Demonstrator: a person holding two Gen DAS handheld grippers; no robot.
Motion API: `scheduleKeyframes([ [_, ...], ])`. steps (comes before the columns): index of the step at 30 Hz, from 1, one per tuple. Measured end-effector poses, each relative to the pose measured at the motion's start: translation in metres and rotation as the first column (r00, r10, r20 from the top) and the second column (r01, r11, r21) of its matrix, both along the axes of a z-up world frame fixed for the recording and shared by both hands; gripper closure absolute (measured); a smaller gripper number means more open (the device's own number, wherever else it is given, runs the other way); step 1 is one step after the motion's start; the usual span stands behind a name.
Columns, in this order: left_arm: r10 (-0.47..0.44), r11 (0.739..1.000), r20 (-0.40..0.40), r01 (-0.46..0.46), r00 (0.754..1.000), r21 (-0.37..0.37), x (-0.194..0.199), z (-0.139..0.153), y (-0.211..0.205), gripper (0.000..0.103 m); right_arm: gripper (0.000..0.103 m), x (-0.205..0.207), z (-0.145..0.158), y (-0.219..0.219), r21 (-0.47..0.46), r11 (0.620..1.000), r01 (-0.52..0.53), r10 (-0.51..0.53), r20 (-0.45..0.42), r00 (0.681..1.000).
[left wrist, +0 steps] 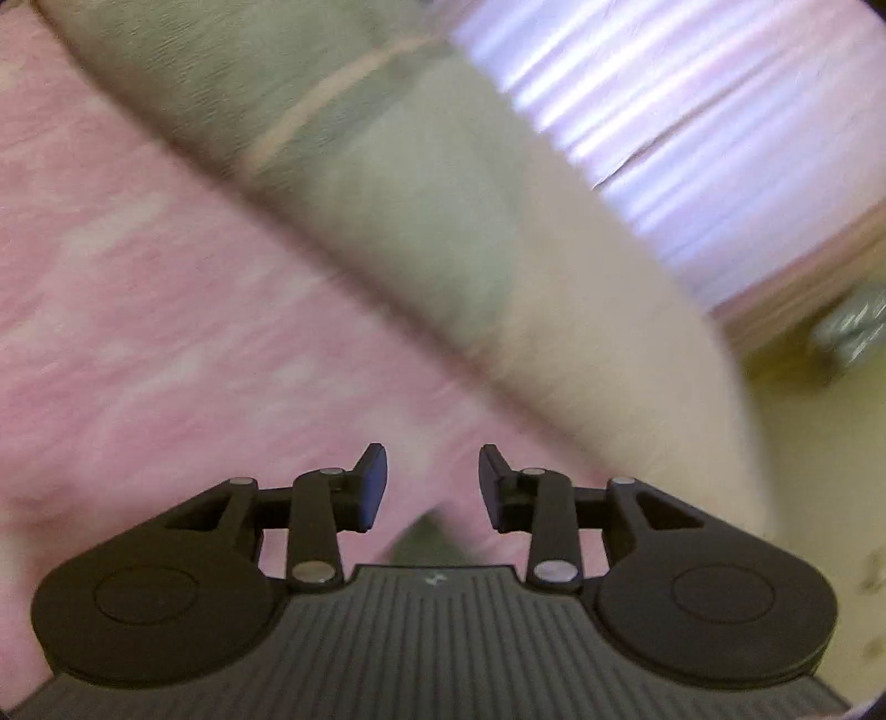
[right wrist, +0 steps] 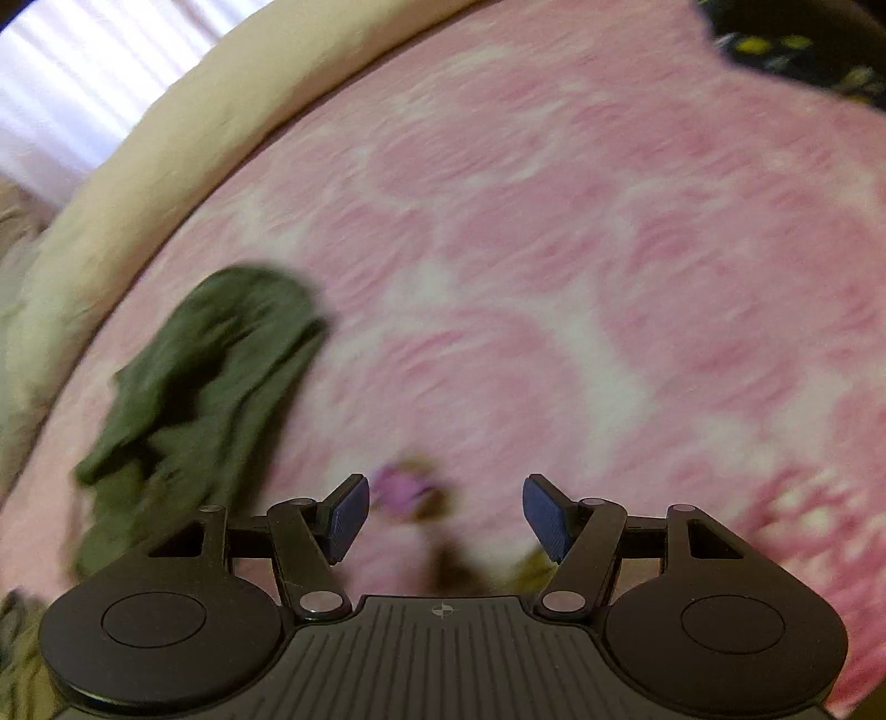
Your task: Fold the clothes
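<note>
Garment [right wrist: 205,382], dark olive green, lies crumpled in a heap on the pink blanket [right wrist: 554,249], close to the blanket's left edge as your right wrist camera sees it. Blurred; you cannot make out what kind of clothing it is. Nothing grips it.

Your right gripper [right wrist: 446,512] hangs over the blanket just to the right of the heap, jaws spread wide, nothing between the blue pads [right wrist: 349,512]. A small purple patch [right wrist: 407,490] shows on the blanket between the fingertips, too smeared to identify; a dark brownish smear sits just below it.

Your left gripper [left wrist: 433,482] stands over the same pink blanket [left wrist: 138,332], jaws parted to a moderate gap, pads bare. A sliver of green cloth [left wrist: 426,540] peeks out below the gap, near the gripper body; whether it touches the gripper you cannot tell.

Cream border [right wrist: 138,144] runs along the blanket's far left edge. Beyond it, pale curtains [left wrist: 692,111] with vertical folds. Dark fabric with yellow specks [right wrist: 803,50] sits at the blanket's far right corner. Both views heavily motion-blurred.
</note>
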State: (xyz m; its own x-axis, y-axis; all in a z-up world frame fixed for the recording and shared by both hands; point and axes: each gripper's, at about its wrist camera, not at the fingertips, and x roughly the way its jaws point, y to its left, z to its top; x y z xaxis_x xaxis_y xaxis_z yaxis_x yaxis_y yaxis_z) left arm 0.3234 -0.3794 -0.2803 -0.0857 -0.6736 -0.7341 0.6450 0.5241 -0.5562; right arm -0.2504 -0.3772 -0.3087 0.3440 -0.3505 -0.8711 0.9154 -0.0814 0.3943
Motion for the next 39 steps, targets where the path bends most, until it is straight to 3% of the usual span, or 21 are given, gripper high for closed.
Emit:
scheduleKeyframes([
  [4,0.030,0.982,-0.036,-0.022,0.999,0.189,0.004,-0.052,0.083,0.072,0.038,0.038,-0.016,0.017,0.043,0.996,-0.078,0.071,0.143,0.987],
  [7,0.102,0.962,-0.092,-0.075,0.991,0.262,-0.001,-0.078,0.130,0.072,0.038,0.072,-0.025,0.033,0.049,0.982,-0.181,0.165,0.234,0.958],
  [10,0.136,0.953,-0.129,-0.094,0.982,0.289,-0.008,-0.092,0.154,0.072,0.038,0.111,-0.032,0.048,-0.002,0.951,-0.309,0.301,0.229,0.926],
  [14,0.130,0.960,-0.143,-0.089,0.981,0.265,-0.011,-0.093,0.159,0.072,0.038,0.152,-0.045,0.051,-0.093,0.923,-0.373,0.384,0.209,0.899],
  [15,0.131,0.962,-0.141,-0.092,0.981,0.257,-0.010,-0.094,0.159,0.072,0.050,0.159,-0.049,0.050,-0.109,0.922,-0.372,0.387,0.214,0.897],
  [16,0.133,0.964,-0.141,-0.095,0.981,0.248,-0.009,-0.093,0.160,0.072,0.068,0.164,-0.052,0.047,-0.110,0.923,-0.369,0.385,0.220,0.896],
  [17,0.133,0.966,-0.140,-0.097,0.981,0.241,-0.008,-0.091,0.163,0.072,0.102,0.166,-0.053,0.043,-0.107,0.923,-0.370,0.385,0.226,0.895],
  [21,0.129,0.971,-0.141,-0.097,0.981,0.219,-0.011,-0.079,0.175,0.072,0.102,0.139,-0.035,0.033,-0.041,0.907,-0.418,0.415,0.240,0.878],
  [24,0.122,0.973,-0.162,-0.086,0.979,0.216,-0.018,-0.074,0.183,0.072,0.102,0.094,-0.005,0.032,0.023,0.860,-0.510,0.503,0.140,0.853],
  [26,0.109,0.974,-0.181,-0.068,0.977,0.218,-0.028,-0.072,0.188,0.072,0.102,0.054,0.016,0.033,0.067,0.849,-0.524,0.522,0.038,0.852],
  [29,0.084,0.974,-0.209,-0.037,0.974,0.223,-0.047,-0.074,0.194,0.071,0.103,-0.002,0.038,0.025,0.128,0.869,-0.479,0.492,-0.107,0.864],
  [31,0.070,0.971,-0.239,-0.012,0.968,0.238,-0.063,-0.080,0.197,0.071,0.103,-0.029,0.043,0.025,0.106,0.905,-0.411,0.423,-0.143,0.895],
  [32,0.061,0.970,-0.256,0.003,0.965,0.245,-0.071,-0.083,0.198,0.070,0.098,-0.042,0.041,0.026,0.091,0.930,-0.356,0.365,-0.113,0.924],
  [34,0.048,0.966,-0.266,0.023,0.963,0.257,-0.087,-0.088,0.201,0.066,0.052,-0.063,0.033,0.032,0.066,0.970,-0.232,0.235,-0.036,0.971],
  [35,0.050,0.964,-0.265,0.023,0.963,0.263,-0.093,-0.091,0.203,0.064,0.020,-0.070,0.028,0.037,0.059,0.984,-0.167,0.167,0.013,0.986],
  [37,0.083,0.961,-0.258,-0.009,0.962,0.275,-0.100,-0.097,0.209,0.063,0.020,-0.078,0.009,0.049,0.069,0.996,-0.056,0.045,0.154,0.987],
  [39,0.134,0.960,-0.271,-0.057,0.953,0.274,-0.102,-0.103,0.213,0.063,0.020,-0.072,-0.010,0.056,0.107,0.994,0.019,-0.045,0.246,0.968],
])
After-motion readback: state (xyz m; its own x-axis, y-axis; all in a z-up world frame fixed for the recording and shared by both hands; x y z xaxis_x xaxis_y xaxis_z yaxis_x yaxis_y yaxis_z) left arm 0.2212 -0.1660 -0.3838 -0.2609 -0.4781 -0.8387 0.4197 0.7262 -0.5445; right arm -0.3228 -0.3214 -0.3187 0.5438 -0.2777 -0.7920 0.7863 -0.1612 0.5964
